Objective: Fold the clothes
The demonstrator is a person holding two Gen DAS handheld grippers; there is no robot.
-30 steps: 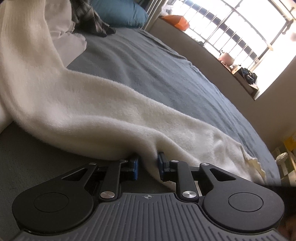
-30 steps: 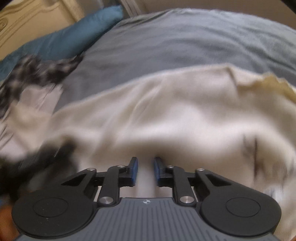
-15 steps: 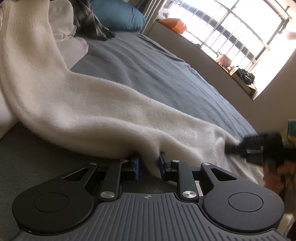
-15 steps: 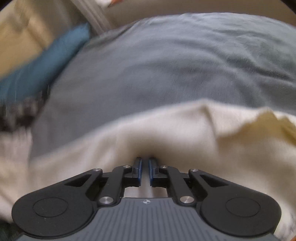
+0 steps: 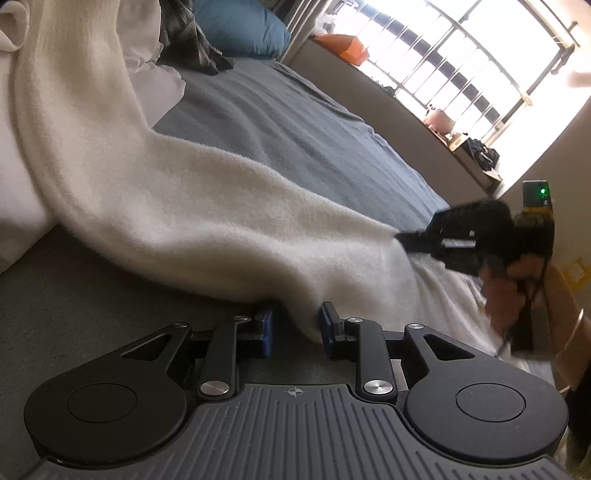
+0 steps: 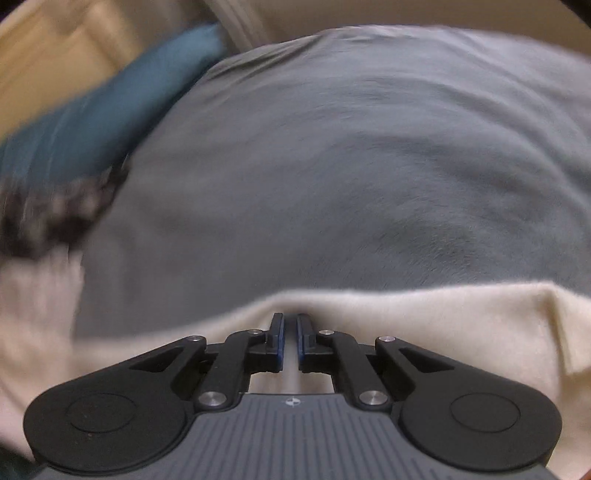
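A cream fleece garment [image 5: 192, 206] lies stretched across the grey bed [image 5: 295, 129]. My left gripper [image 5: 294, 325] is shut on a fold of its near edge, low on the bed. My right gripper [image 6: 290, 332] is shut on the far edge of the same cream garment [image 6: 424, 325]; it also shows in the left wrist view [image 5: 424, 238], held in a hand at the right, pinching the cloth above the bed.
A blue pillow [image 5: 240, 31] and a dark plaid garment [image 5: 192, 44] lie at the head of the bed, with white cloth [image 5: 155, 81] beside them. A window ledge with an orange object [image 5: 351, 48] runs along the far side.
My right gripper has closed on the garment's edge and moved along it, now lifting it at the right. My left gripper keeps its hold and has barely moved.
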